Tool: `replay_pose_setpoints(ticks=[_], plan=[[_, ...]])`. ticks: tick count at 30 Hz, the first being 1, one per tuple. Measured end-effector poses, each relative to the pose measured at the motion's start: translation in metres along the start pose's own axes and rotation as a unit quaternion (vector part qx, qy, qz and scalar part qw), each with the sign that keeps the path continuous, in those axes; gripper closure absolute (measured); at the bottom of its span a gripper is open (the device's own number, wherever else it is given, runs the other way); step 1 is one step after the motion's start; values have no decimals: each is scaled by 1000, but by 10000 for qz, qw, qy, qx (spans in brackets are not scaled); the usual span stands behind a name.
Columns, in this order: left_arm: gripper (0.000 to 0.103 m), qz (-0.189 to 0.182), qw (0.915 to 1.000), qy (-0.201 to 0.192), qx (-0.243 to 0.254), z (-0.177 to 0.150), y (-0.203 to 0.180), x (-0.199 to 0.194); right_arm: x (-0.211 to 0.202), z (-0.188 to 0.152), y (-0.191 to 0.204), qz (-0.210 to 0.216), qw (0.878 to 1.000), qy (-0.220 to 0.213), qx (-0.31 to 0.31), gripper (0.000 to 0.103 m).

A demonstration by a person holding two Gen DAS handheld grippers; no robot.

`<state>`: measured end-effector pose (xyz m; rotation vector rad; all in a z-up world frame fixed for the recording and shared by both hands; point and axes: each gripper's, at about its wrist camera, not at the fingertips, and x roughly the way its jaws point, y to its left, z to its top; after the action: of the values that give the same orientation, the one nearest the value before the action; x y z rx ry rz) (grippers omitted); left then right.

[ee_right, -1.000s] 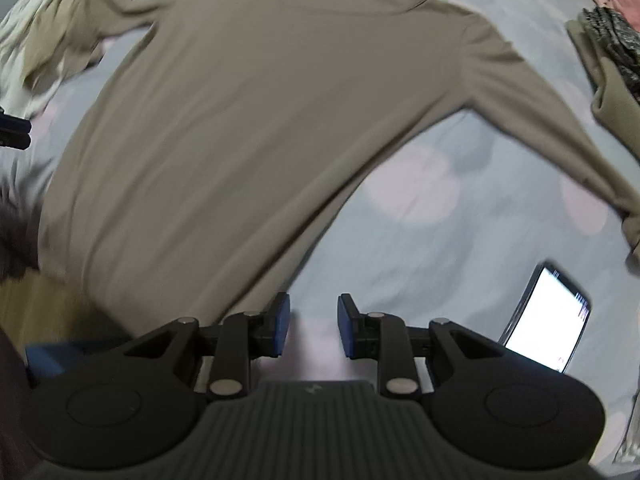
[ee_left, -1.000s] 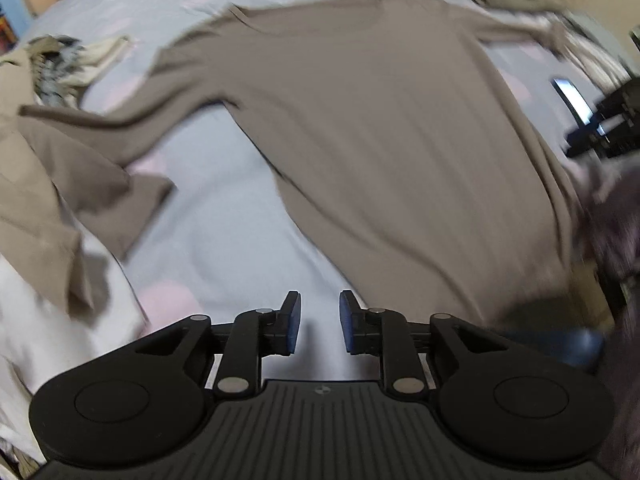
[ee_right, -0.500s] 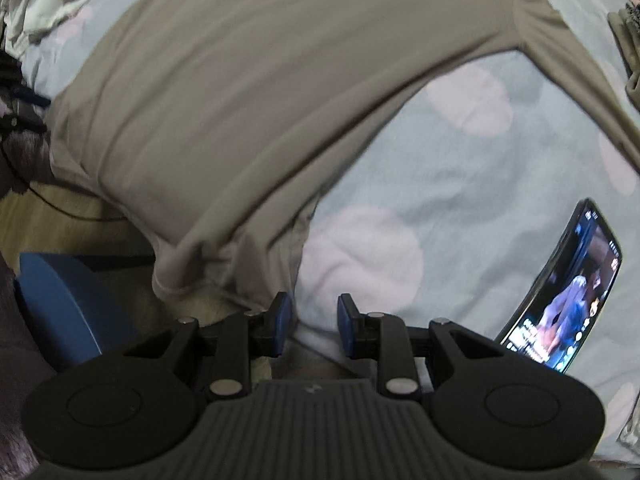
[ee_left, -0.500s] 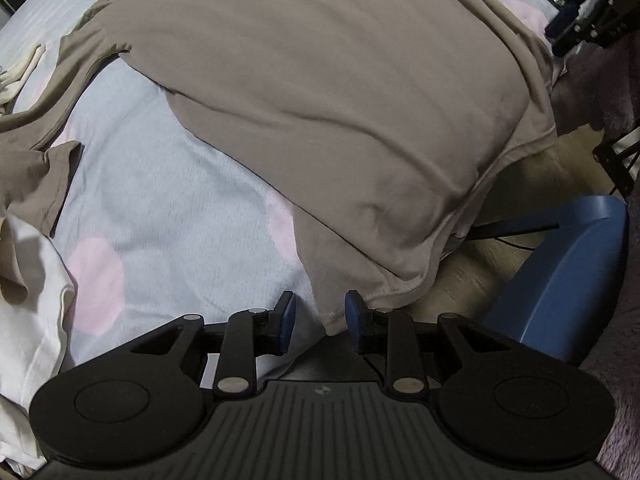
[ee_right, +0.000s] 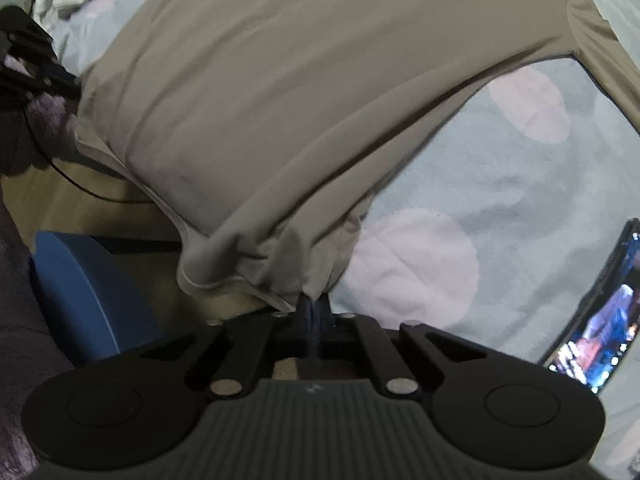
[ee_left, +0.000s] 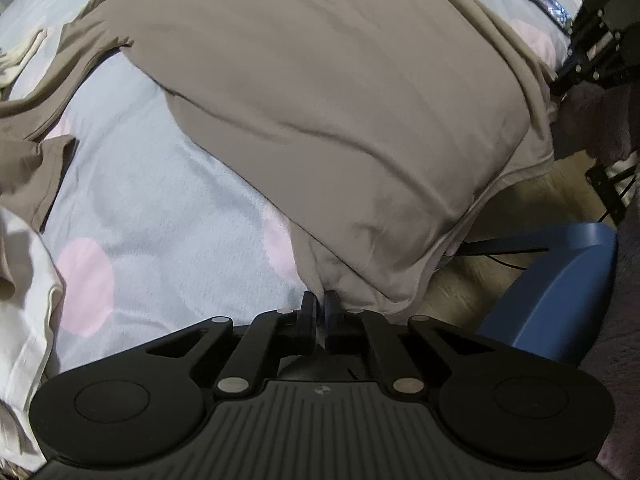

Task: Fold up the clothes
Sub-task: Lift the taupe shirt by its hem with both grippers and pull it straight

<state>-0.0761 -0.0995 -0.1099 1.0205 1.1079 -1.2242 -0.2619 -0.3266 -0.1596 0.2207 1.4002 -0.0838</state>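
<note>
A taupe long-sleeved shirt [ee_left: 320, 92] lies spread on a pale blue bed cover with pink dots [ee_left: 160, 208], its hem hanging over the bed's edge. My left gripper [ee_left: 319, 300] is shut on the hem's left corner. My right gripper [ee_right: 314, 300] is shut on the hem's right corner, where the shirt [ee_right: 304, 92] bunches in folds. The right gripper also shows at the far right of the left wrist view [ee_left: 592, 52].
A phone with a lit screen [ee_right: 600, 320] lies on the bed cover [ee_right: 500, 184] to the right. A blue chair [ee_left: 560, 288] stands on the wooden floor [ee_left: 560, 184] by the bed's edge. Other clothes [ee_left: 24, 264] lie at the left.
Both grippers moved down to the shirt's hem at the bed's edge and shut on its two corners. They were open before.
</note>
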Motion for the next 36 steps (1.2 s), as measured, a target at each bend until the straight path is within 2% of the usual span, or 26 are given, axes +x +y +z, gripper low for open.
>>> replay_pose_setpoints(ticks=[3, 7, 9, 12, 15, 22, 26, 28, 30, 33, 36], plan=[[102, -172, 9995, -70, -257, 1, 8, -27, -17, 2, 0, -27, 10000, 52, -3, 101], [102, -451, 9962, -267, -693, -4, 24, -71, -65, 2, -8, -9, 9999, -56, 102, 101], [102, -612, 9934, -216, -946, -11, 33, -83, -86, -6, -17, 65, 9995, -28, 297, 101], [102, -733, 9906, 98, -1149, -13, 38, -75, -93, -15, -29, 41, 9974, 282, 662, 102], [102, -668, 9893, 434, -1226, -19, 43, -53, -77, -23, -29, -104, 9947, 609, 818, 103], [102, -419, 9882, 951, -1123, -18, 41, 1, -29, -16, -16, -98, 9938, 824, 744, 103], [100, -382, 9881, 953, -1143, -14, 43, 11, -15, -14, -10, -214, 9934, 931, 636, 102], [98, -420, 9888, 938, -1080, -13, 42, 8, -18, -13, -9, -237, 9937, 874, 662, 97], [87, -503, 9896, 908, -992, -13, 41, 4, -23, -14, -11, -241, 9938, 776, 762, 96], [86, -509, 9924, 753, -829, -9, 38, -5, -32, -14, -18, -175, 9928, 600, 1026, 80], [80, -559, 9943, 430, -804, -2, 41, -20, -42, -12, -27, -192, 9909, 394, 1270, 78]])
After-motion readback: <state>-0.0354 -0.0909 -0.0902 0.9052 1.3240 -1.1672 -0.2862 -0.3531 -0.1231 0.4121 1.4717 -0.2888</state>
